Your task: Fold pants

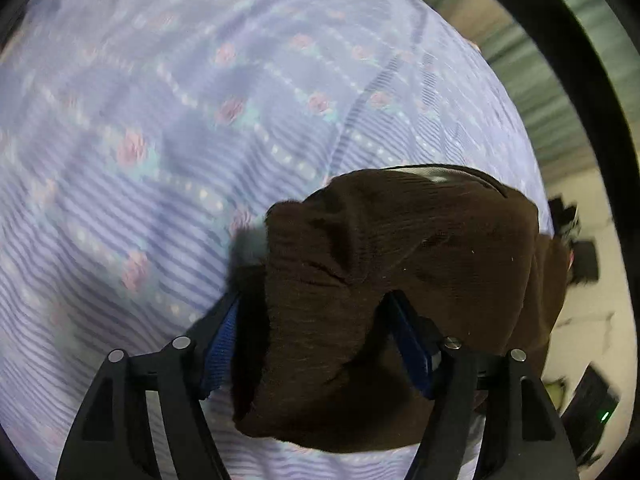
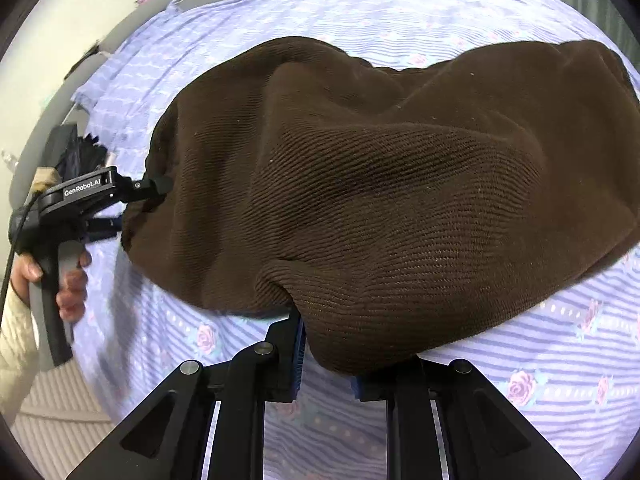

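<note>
Brown ribbed pants (image 2: 380, 184) are hanging in a soft bundle just above a bed, held up at two spots. They are bunching and sagging in the middle, so they are not lying flat yet.

Near the bottom of the right wrist view, the right gripper (image 2: 326, 356) is pinching one edge of the cloth. Its blue-padded fingers (image 2: 298, 360) are clamped on the fabric. Far over on the left of that same view, the left gripper (image 2: 158, 188) is biting into the other end of the pants, and a person's hand (image 2: 66, 276) is wrapping around its handle. In the left wrist view, the fingers (image 1: 222, 344) of the left gripper (image 1: 320, 340) are squeezing a thick wad of brown cloth (image 1: 380, 280) between them.

Under everything, a purple striped bedsheet with pink roses (image 2: 560, 360) is covering the bed.

Here is what could go wrong, I think. Each grip is only catching a small bit of a thick, heavy cloth, so a quick tug could be pulling an edge loose and dropping that side. The saggy middle could also be landing in a lump, making a crooked fold. Pinching the sheet along with the pants would be dragging it up too.
</note>
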Demonstrator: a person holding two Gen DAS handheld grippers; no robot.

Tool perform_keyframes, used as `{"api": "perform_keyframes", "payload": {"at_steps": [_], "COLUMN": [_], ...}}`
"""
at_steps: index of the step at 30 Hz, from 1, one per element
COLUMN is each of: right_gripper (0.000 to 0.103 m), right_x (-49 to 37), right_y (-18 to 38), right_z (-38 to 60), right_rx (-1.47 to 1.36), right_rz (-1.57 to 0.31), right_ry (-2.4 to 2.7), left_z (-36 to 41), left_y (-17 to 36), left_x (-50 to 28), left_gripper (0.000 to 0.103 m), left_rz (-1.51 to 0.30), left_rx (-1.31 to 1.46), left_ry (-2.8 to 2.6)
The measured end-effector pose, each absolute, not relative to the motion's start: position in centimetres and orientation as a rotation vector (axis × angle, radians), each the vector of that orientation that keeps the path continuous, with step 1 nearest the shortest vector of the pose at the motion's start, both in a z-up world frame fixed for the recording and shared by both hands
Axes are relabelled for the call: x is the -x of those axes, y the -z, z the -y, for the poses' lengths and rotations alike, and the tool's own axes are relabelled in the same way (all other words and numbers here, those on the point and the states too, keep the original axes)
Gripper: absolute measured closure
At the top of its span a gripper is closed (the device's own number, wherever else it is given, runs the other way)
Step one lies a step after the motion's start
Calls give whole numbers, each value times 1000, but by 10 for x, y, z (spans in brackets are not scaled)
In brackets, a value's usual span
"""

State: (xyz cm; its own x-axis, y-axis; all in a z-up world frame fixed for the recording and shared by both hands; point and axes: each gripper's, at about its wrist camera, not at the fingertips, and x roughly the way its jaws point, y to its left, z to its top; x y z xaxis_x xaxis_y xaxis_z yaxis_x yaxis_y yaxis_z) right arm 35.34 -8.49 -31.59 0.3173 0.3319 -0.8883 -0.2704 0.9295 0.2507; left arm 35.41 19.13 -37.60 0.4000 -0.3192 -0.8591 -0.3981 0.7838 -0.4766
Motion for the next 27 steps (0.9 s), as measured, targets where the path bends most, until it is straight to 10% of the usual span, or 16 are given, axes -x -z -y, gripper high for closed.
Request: {"api": "perform_keyframes", "payload": {"at_steps": [5,13,19,22,27], "right_gripper": [83,84,49,47,47], "right_x": [-349,-349,-340,-318,-311], "right_y": [302,294,299,267,216], "right_z": [81,42,58,87,149], "right_rx": [-60,-97,-129,-102,-121], "right_rz": [-1159,-1136,-1182,-1095,-942], "right_ry": [-353,-427,-348,-293,-155], "left_z": [-199,-228,-211,-180,-112], "left_y": [345,312,330,288,244], "left_x": [-346,-380,-376,-356,-338], "left_gripper": [82,83,55,31,30], "left_rz": [-1123,-1073,-1148,-1030,-918], "left_rx": [672,429,187,45,-57], "left_ry": [-80,-140,-227,-202,23]}}
